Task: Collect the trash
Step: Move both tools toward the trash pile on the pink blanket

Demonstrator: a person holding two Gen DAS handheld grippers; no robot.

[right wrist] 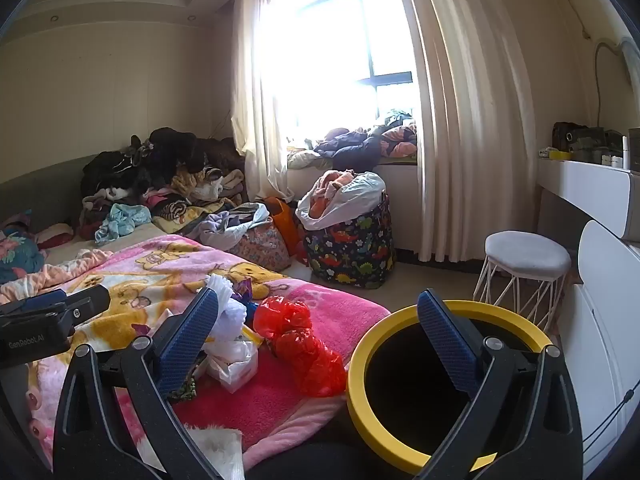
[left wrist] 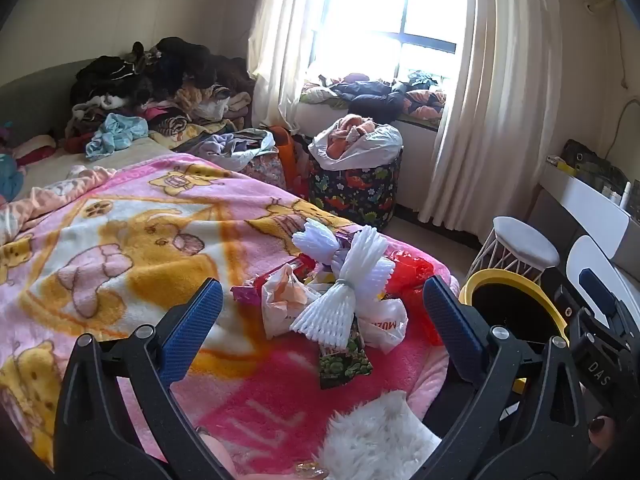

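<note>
Trash pile (left wrist: 336, 300) apparently just beyond spread tool (left wrist: 322, 318)

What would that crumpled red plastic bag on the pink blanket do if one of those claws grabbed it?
The red plastic bag looks thin and crinkled, so it would probably crush flat and hang limp. It seems very light, likely lifting easily. Its glossy film might slip between the pads.

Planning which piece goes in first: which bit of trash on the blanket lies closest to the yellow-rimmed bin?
The crumpled red plastic bag. It lies at the pile's bin-side edge, beside the bin; the white foam nets and wrappers lie farther off.
</note>
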